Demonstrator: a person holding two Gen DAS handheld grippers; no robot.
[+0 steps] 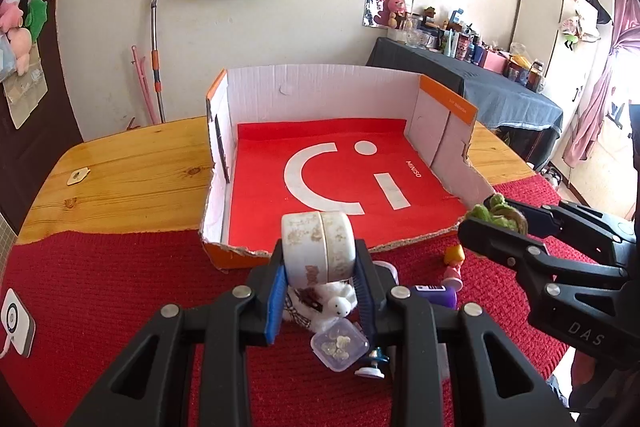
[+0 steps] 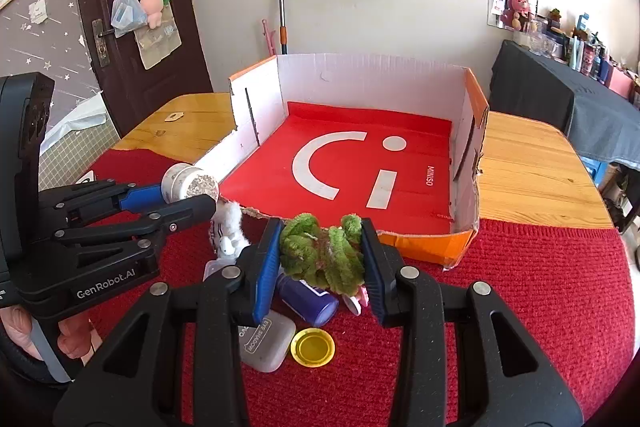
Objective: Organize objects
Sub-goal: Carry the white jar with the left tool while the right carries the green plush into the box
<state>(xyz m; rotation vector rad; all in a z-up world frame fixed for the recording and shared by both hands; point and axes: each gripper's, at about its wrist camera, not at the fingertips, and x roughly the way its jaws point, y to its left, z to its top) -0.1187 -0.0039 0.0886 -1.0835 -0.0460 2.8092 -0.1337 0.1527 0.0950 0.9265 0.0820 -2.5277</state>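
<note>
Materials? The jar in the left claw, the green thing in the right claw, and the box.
Jar: looks like hard plastic, off-white and smooth, with a worn speckled print; could be glazed. Green thing: fuzzy chenille-like yarn or plush, with visible matted pile. Box: corrugated cardboard, matte white inside, with ragged torn front edge.

Bright daylight fills both views, entering from the window (image 1: 624, 79) at the right, which is blown out. Glare sheens the counter (image 1: 120, 179). Fisheye bends the walls, corners go black, focus stays sharp.
</note>
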